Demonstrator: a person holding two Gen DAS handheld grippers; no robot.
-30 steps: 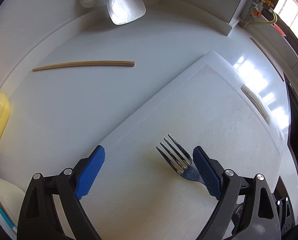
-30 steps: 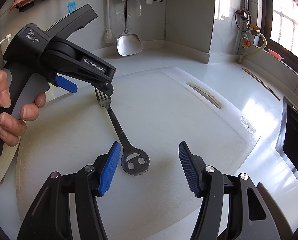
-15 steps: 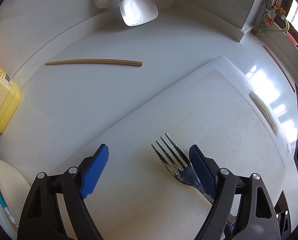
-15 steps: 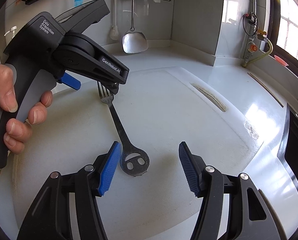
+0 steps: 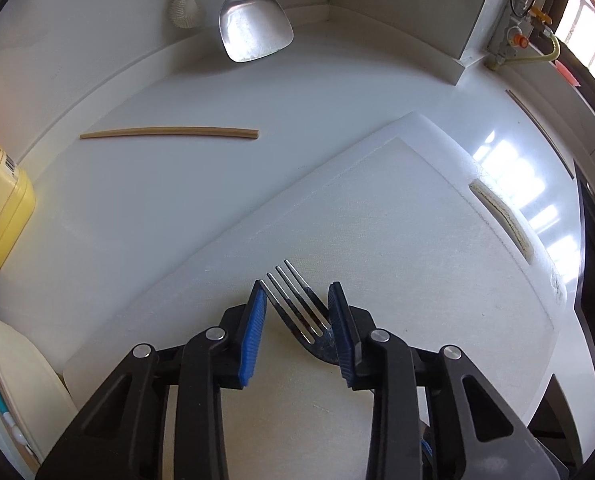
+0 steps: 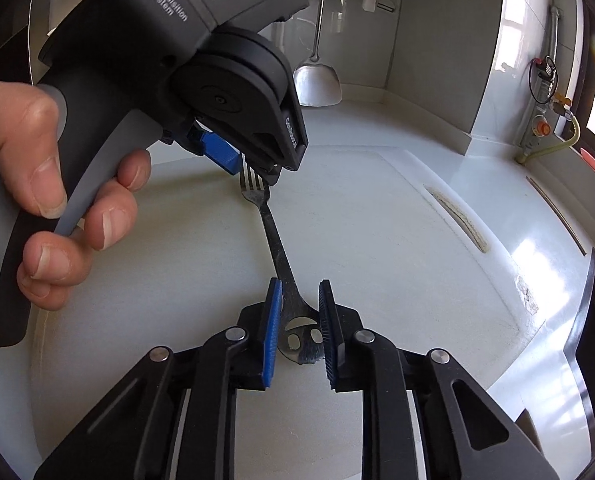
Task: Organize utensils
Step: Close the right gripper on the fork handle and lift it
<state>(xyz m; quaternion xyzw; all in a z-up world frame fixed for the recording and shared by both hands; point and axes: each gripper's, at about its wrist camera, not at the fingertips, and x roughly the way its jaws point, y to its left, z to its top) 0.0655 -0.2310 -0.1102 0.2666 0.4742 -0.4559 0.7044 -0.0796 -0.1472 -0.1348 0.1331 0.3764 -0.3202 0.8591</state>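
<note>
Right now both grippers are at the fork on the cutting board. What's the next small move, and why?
Probably finish closing before lifting. The left gripper is closing around the tines of the fork, and the right gripper is closing around its handle end, but the fork still lies flat on the cutting board. Once both sets of pads press on it, raise both ends together, level.

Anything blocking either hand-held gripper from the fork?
Nothing visible. The fork lies bare on the cutting board; the left hand-held gripper is closing around its tines, the right hand-held gripper around its handle end.
</note>
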